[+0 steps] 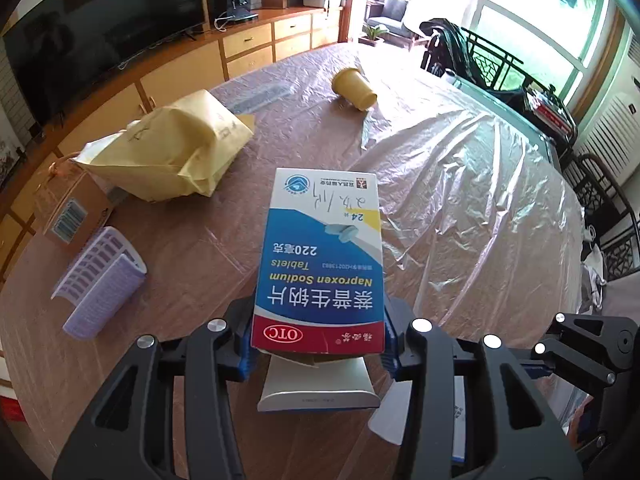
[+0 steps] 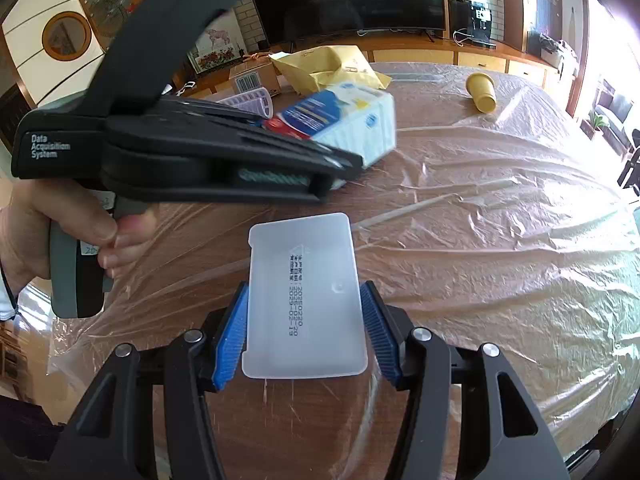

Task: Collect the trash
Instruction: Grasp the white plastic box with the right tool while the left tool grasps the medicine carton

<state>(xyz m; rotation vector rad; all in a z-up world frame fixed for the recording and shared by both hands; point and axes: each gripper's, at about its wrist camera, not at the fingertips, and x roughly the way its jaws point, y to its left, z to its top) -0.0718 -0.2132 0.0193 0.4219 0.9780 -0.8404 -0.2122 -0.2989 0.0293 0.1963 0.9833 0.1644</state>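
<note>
Two grippers work over a round table [image 1: 224, 248] under crinkled plastic sheeting [image 1: 472, 184]. A yellow padded envelope [image 1: 168, 152] lies at the far left. The left gripper [image 1: 318, 336] pinches a Naproxen Sodium tablet box [image 1: 320, 256] above the tabletop. The right gripper [image 2: 304, 332] clamps a translucent plastic tray [image 2: 306, 296]. A yellow paper cup [image 1: 354, 88] lies tipped beyond.

Dark television [image 1: 104, 28] above wooden cabinets [image 1: 248, 46], bright sunlit window [image 1: 536, 28], plastic-covered table [image 1: 460, 184]
</note>
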